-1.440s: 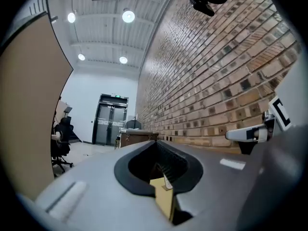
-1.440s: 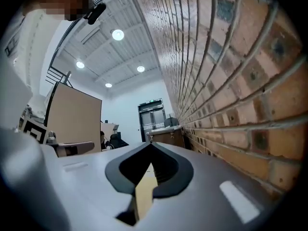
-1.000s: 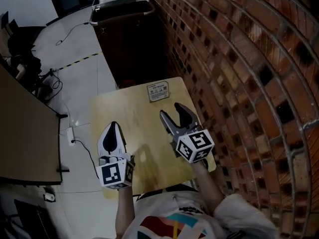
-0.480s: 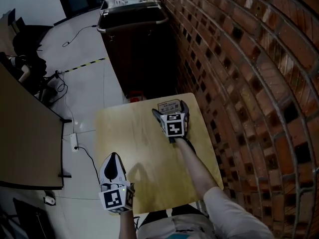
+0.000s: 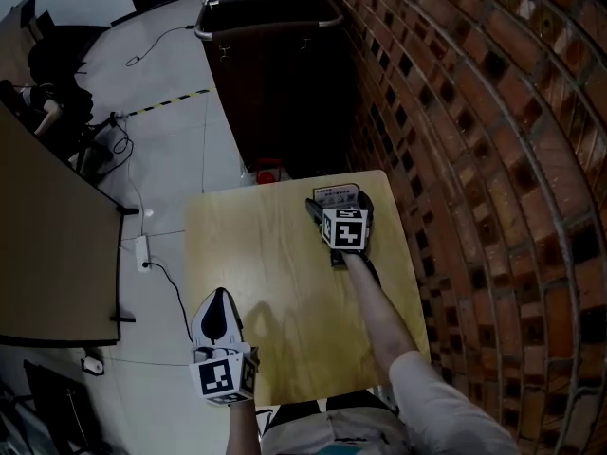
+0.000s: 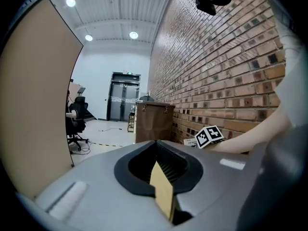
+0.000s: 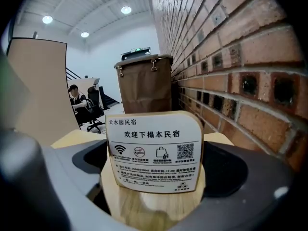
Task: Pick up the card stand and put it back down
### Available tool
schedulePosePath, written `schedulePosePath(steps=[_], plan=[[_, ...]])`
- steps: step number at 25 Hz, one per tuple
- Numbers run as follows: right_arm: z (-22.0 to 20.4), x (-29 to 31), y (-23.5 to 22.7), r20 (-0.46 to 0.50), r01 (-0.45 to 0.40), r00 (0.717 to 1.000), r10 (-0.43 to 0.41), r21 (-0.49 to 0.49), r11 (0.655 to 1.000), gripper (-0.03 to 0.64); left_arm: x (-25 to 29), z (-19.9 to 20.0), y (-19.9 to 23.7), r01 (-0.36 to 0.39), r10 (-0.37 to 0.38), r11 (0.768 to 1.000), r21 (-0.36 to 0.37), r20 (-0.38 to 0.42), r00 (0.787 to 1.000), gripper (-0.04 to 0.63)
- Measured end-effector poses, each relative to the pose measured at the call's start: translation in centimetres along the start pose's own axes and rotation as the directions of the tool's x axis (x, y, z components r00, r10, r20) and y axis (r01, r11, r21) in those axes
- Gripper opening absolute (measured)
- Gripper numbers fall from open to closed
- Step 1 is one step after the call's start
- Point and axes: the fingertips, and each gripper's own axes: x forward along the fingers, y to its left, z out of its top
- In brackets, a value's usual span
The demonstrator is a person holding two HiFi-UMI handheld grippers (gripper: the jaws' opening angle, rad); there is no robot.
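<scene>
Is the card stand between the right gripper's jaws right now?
Yes, the right gripper view shows the card stand upright between the open jaws of the right gripper.

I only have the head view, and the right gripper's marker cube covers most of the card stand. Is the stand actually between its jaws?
Observer: Yes. In the right gripper view the card stand stands upright between the jaws of the right gripper, with its printed face toward the camera.
Operator: Is it gripped?
Observer: No. The jaws stand wide apart, with dark space showing on both sides of the stand.
Operator: And the left one?
Observer: The jaws of the left gripper are together, with nothing between them.
</scene>
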Motion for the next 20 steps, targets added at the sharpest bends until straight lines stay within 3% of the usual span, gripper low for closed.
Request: schedulePosePath(steps=[11, 15, 20], plan=[[0.1, -0.7, -0.2, 0.018, -0.006, 1.0, 0.007, -0.041, 0.999, 0.575, 0.1, 0.1, -0.3, -0.005, 0.005, 1.0, 0.002, -0.002, 1.0, 0.005], [2.1, -3.8, 0.4, 0.097, -0.016, 0.995, 0.02, -0.04, 0.999, 0.575, 0.0, 1.3, -0.4, -0.011, 0.01, 1.0, 0.006, 0.033, 0.999, 0.005], [6.1, -12.2, 2.9, 0.228, -0.069, 0.971, 0.077, -0.042, 0.997, 0.575, 0.0, 3.4, -1.6, 0.007, -0.009, 1.0, 0.015, 0.115, 0.993, 0.005]])
